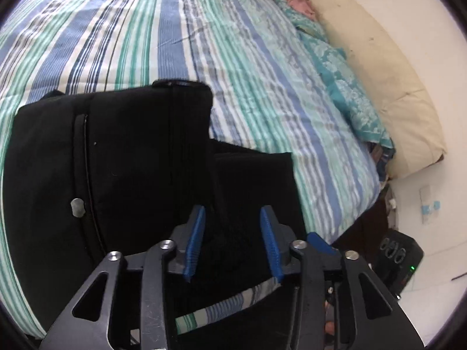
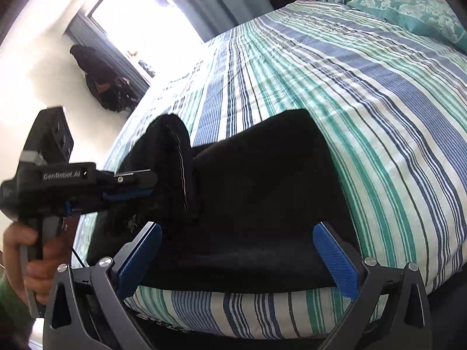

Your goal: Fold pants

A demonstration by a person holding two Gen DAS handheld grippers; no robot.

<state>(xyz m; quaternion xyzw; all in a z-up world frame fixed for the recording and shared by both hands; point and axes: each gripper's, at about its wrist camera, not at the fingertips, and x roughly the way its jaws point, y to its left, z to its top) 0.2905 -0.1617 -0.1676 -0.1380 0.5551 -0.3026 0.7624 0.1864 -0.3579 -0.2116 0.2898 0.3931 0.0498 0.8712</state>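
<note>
Black pants (image 1: 116,160) lie folded near the front edge of the striped bed (image 1: 233,43); a silver button and a pocket seam show. My left gripper (image 1: 232,218) hovers over the pants' lower fold with its blue pads apart, nothing between them. In the right wrist view the pants (image 2: 262,189) lie flat, with one end raised at the left. The left gripper (image 2: 146,186) shows there side-on against that raised end; I cannot tell whether it touches the cloth. My right gripper (image 2: 236,233) is wide open above the pants' near edge, empty.
A cream pillow (image 1: 379,73) and teal patterned bedding (image 1: 344,87) lie along the bed's right side. A dark device with a green light (image 1: 400,262) sits on the floor. A bright window (image 2: 140,8) and a dark bag (image 2: 102,81) are at the far wall.
</note>
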